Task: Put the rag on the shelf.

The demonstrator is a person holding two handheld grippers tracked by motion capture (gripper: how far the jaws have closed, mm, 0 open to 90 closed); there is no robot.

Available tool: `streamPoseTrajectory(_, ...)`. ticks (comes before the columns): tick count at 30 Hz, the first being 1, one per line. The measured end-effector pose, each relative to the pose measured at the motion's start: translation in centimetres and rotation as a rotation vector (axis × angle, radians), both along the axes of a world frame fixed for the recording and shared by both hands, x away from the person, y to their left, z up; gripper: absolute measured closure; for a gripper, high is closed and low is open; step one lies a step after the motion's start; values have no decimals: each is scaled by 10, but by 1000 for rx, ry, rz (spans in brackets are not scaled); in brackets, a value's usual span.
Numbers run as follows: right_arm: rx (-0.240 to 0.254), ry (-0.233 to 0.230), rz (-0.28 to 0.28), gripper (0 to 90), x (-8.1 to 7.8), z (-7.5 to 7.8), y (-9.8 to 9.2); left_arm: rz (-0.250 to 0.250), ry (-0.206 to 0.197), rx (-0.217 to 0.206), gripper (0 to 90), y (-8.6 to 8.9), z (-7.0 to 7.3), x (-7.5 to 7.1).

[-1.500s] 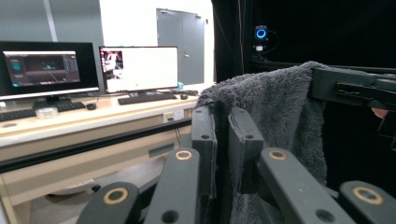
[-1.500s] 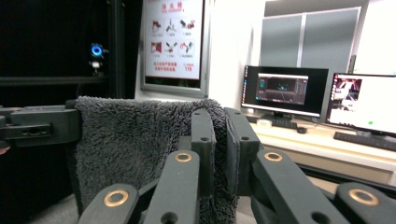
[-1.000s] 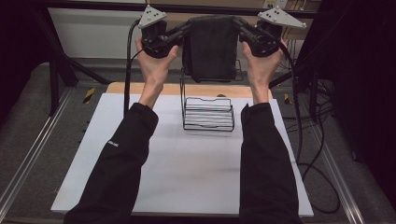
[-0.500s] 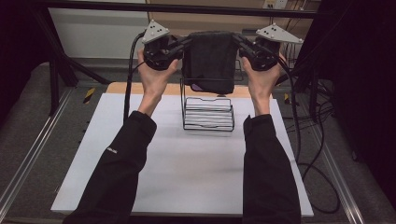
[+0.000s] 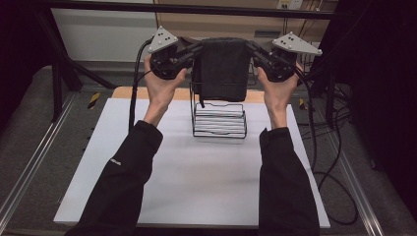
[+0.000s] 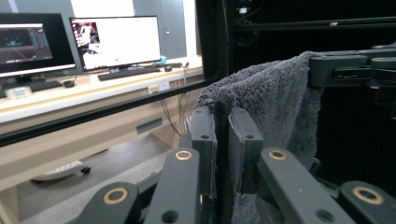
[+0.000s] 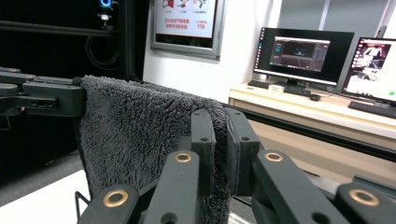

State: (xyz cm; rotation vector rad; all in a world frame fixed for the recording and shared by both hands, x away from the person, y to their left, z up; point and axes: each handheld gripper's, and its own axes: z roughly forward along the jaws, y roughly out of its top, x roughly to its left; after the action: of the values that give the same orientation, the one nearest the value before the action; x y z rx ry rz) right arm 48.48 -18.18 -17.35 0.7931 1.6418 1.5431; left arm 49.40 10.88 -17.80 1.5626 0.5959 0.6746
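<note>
A dark grey fluffy towel (image 5: 221,69) hangs stretched between my two grippers above the far part of the table. My left gripper (image 5: 193,49) is shut on the towel's left top corner, and my right gripper (image 5: 252,48) is shut on its right top corner. In the left gripper view the jaws (image 6: 223,140) pinch the towel (image 6: 275,102) edge. The right gripper view shows the same grip (image 7: 219,140) on the towel (image 7: 135,126). Below the towel stands a black wire rack (image 5: 219,118) on the white table (image 5: 196,177); the towel's lower edge hangs just over the rack's tall back bar.
Black cables (image 5: 324,147) trail off the table's right side. A metal rail (image 5: 29,167) runs along the left. Desks with monitors (image 7: 303,51) stand beyond the table. The white tabletop extends in front of the rack.
Both hands have come down a little with the towel held between them, bringing its lower edge closer to the rack.
</note>
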Motion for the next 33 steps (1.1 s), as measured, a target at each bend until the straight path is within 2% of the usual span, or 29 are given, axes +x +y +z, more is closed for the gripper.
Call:
streamPoseTrajectory(15,-16,-31,35,835,-25,-14,-5,-25,-33,12,818,2,-14,-18)
streamPoseTrajectory(20,-5,-52,38,835,-33,-21,-5,-34,-38,6,818,4,-18,-23)
streamPoseTrajectory(26,3,-73,37,835,-46,-38,-4,-27,-56,35,818,3,-29,-32)
streamPoseTrajectory(33,20,-59,57,835,-60,-68,-8,-38,-63,48,817,4,-51,-47)
